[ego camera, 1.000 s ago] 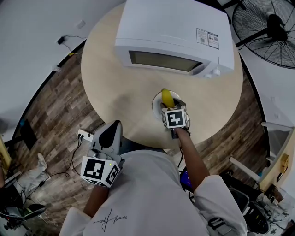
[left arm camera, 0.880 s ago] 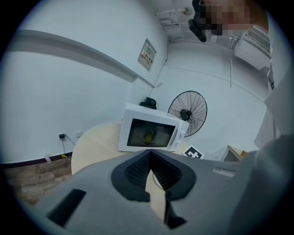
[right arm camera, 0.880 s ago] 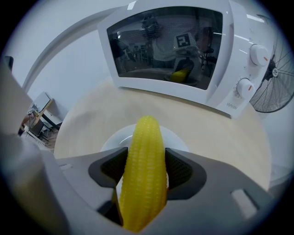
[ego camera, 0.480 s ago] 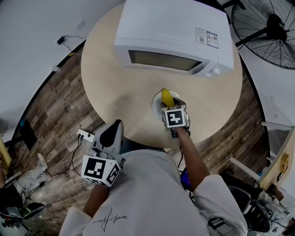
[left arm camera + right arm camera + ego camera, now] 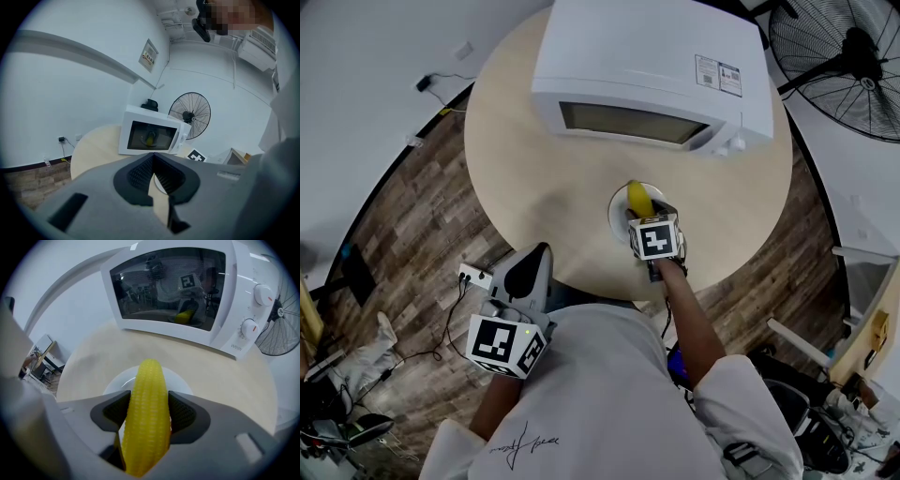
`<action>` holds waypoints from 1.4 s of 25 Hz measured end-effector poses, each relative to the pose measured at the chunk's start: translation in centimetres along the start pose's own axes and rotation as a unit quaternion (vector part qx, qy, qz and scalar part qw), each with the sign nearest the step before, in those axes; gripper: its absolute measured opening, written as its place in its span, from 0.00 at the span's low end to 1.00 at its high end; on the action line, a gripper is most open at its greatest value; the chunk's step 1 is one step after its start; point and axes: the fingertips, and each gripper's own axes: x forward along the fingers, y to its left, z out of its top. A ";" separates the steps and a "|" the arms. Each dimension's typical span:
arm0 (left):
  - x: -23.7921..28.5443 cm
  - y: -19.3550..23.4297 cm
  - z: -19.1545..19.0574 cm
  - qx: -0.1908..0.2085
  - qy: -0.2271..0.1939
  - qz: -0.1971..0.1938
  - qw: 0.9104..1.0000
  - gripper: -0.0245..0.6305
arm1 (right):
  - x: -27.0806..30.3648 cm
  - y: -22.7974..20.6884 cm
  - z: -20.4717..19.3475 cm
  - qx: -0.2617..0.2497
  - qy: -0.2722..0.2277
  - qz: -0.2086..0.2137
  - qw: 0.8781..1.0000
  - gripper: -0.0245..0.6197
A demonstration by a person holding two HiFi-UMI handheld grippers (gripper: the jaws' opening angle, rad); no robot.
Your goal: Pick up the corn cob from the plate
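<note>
A yellow corn cob (image 5: 637,198) lies lengthwise between the jaws of my right gripper (image 5: 643,215), which is shut on it. In the right gripper view the corn cob (image 5: 147,418) fills the gap between the black pads (image 5: 115,410), its tip pointing at the microwave. Under it is the small white plate (image 5: 182,381), also seen in the head view as a white plate (image 5: 617,215) near the table's front edge. My left gripper (image 5: 523,274) hangs off the table at the lower left, jaws together and holding nothing.
A white microwave (image 5: 649,67) with its door closed stands at the back of the round wooden table (image 5: 534,169). A black floor fan (image 5: 844,56) is at the upper right. Cables and a power strip (image 5: 473,276) lie on the wooden floor at the left.
</note>
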 end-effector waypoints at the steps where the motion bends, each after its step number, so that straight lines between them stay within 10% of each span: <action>1: 0.0 -0.1 0.0 -0.001 0.000 -0.001 1.000 0.03 | -0.1 0.0 0.0 0.001 -0.001 0.000 1.000 0.45; 35: -0.9 -1.6 -0.4 0.004 -0.008 -0.010 1.000 0.03 | -3.1 0.0 -0.6 0.026 -0.032 0.006 0.999 0.45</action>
